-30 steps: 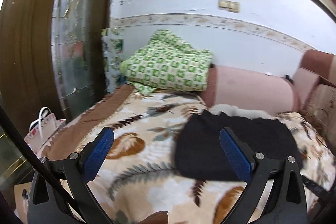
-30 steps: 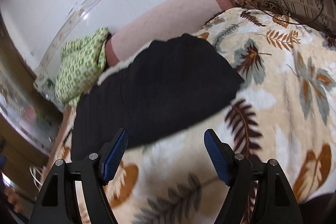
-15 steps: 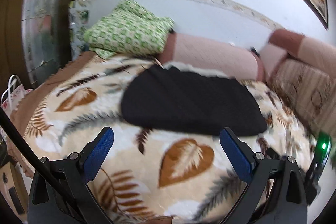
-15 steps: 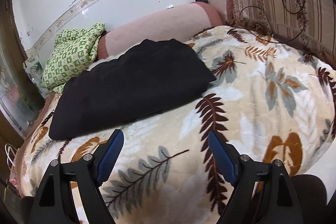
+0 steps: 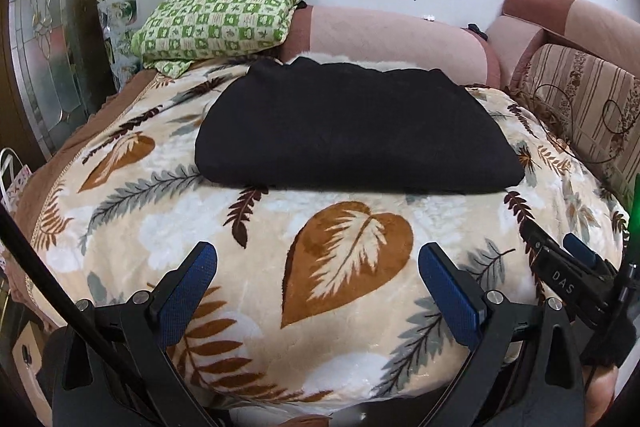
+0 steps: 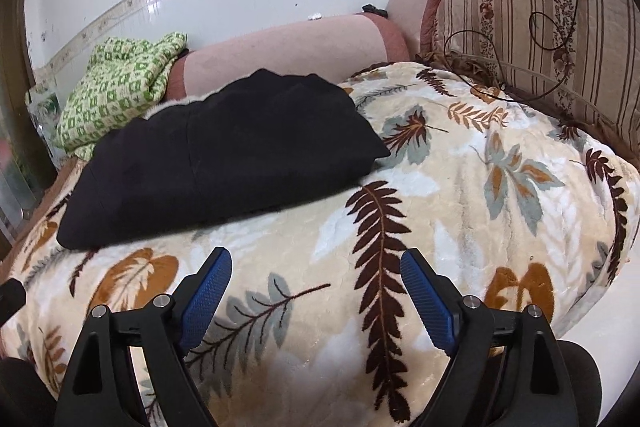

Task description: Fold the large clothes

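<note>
A black garment [image 5: 352, 131] lies folded into a flat rectangle on the leaf-patterned blanket [image 5: 348, 259], toward the far side. It also shows in the right wrist view [image 6: 224, 155]. My left gripper [image 5: 318, 267] is open and empty, above the blanket's near edge, well short of the garment. My right gripper [image 6: 316, 275] is open and empty, also near the front edge, with the garment ahead to its left. The right gripper's tip shows at the right of the left wrist view [image 5: 576, 259].
A green checked quilt [image 5: 216, 15] is piled at the back left. A pink bolster [image 5: 392, 35] lies along the wall behind the garment. A striped cushion [image 6: 540, 39] with a thin cable on it stands at the right. A glass door [image 5: 48, 39] is at the left.
Both grippers have pulled back toward the blanket's near edge and levelled out, so the folded garment now sits farther away. Both stayed open and empty.
</note>
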Demonstrator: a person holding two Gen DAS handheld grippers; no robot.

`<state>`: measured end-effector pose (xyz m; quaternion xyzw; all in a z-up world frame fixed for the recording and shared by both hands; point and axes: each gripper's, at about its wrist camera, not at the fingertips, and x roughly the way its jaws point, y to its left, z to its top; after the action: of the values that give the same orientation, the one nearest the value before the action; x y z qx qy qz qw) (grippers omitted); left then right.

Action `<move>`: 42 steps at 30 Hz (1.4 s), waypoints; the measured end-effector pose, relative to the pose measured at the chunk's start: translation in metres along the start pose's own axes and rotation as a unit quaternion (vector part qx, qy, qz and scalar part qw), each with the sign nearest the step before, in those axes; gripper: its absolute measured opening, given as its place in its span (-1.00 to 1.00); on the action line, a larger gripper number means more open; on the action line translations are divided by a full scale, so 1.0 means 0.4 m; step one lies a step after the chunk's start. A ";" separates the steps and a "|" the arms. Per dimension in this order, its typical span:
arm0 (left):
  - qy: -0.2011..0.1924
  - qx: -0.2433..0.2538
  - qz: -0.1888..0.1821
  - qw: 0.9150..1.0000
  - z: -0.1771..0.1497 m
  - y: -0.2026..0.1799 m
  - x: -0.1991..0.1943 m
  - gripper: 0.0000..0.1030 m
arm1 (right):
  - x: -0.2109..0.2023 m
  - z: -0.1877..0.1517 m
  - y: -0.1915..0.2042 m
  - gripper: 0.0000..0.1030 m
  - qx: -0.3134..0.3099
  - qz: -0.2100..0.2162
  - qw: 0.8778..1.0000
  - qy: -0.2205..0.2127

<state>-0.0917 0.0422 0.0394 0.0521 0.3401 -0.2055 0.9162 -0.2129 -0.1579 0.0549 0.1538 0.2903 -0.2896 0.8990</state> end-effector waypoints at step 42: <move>0.069 -0.005 0.010 0.998 -0.024 0.033 0.119 0.95 | 0.041 -0.038 0.093 0.79 -0.089 -0.039 0.995 0.001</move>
<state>-0.0595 0.0405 0.0008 0.0650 0.4031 -0.1903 0.8928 -0.1860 -0.1290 0.0372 0.0623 0.3210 -0.2973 0.8970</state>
